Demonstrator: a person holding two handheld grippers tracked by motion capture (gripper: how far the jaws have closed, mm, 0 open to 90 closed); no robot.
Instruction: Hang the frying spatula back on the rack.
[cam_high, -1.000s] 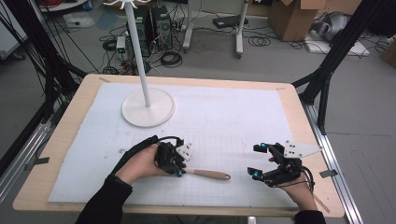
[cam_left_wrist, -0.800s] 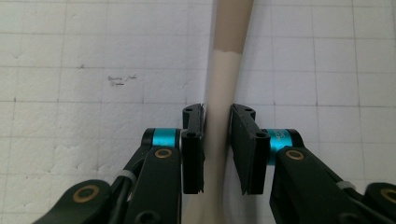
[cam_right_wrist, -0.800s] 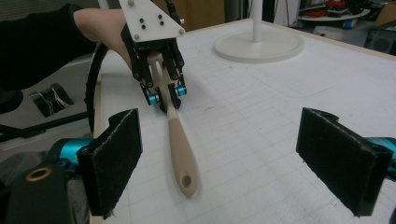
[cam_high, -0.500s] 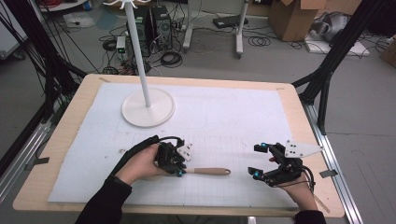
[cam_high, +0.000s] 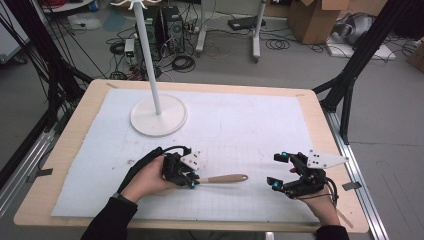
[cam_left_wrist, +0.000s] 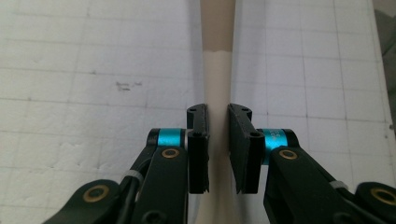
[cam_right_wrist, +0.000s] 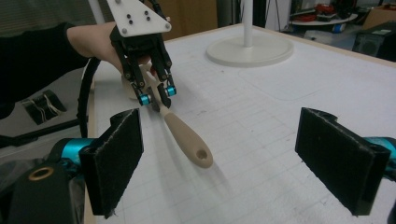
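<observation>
Near the tabletop's (cam_high: 65, 150) front edge, the left tool (cam_left_wrist: 217, 140) clamps what looks like a spatula (cam_high: 222, 178) handle; the right tool (cam_right_wrist: 224, 158) gapes, released.

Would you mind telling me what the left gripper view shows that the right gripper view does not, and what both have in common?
Left gripper view alone: the left tongs seen from behind, closed on the pale shaft of the utensil.

Right gripper view alone: the open right tongs, the hole in the wooden handle's end, the white stand base and the person's hand.

Shared: the utensil, the left tongs and the white gridded mat.
</observation>
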